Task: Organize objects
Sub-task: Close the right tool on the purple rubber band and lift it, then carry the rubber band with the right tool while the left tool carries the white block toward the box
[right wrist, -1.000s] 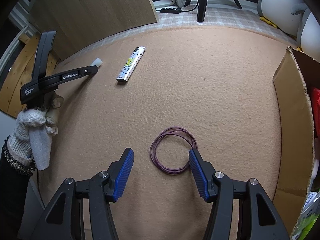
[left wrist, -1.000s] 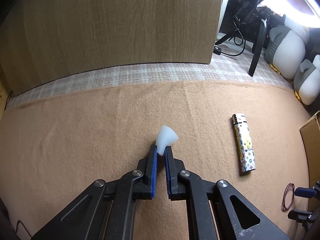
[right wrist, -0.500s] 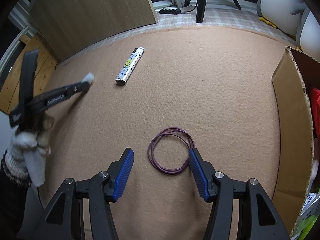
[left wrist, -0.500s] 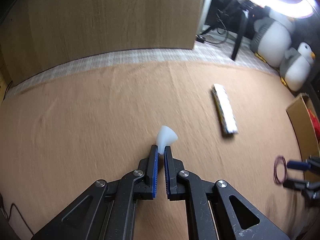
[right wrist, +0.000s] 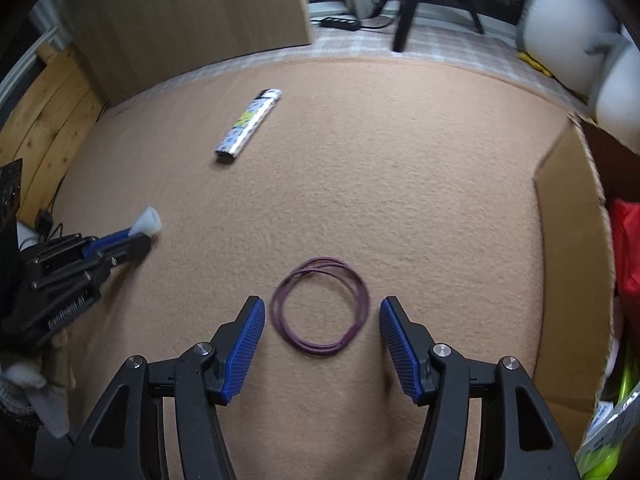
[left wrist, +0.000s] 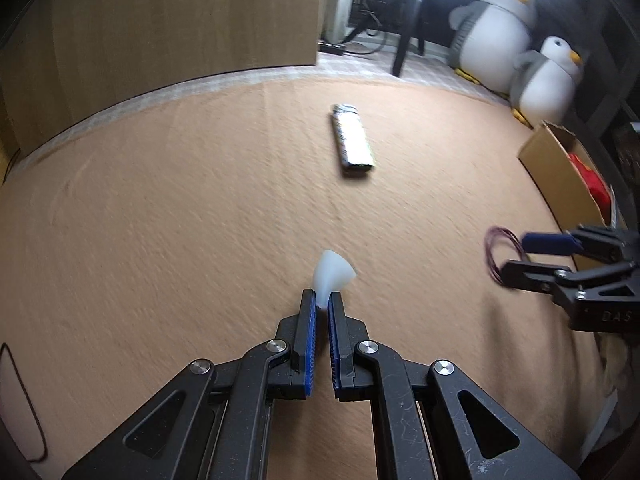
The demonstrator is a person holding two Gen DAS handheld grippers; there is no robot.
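Observation:
My left gripper (left wrist: 322, 300) is shut on the narrow end of a small white cone-shaped piece (left wrist: 334, 274), held above the tan carpet; in the right wrist view it comes in from the left (right wrist: 136, 240). My right gripper (right wrist: 321, 304) hangs over a purple rubber band (right wrist: 316, 349) that lies flat on the carpet. Its jaws are opening, with the band between the pads and untouched. A patterned lighter (right wrist: 249, 123) lies farther back, also seen ahead of the left gripper (left wrist: 352, 142).
An open cardboard box (right wrist: 568, 240) with a red item inside stands at the right edge of the carpet. Two plush penguins (left wrist: 496, 36) and a dark stand leg sit beyond it. A wooden panel (left wrist: 160, 20) closes the back left.
My left gripper has carried the white piece across the carpet toward the right gripper, past the lighter. The right gripper has stayed over the purple band.

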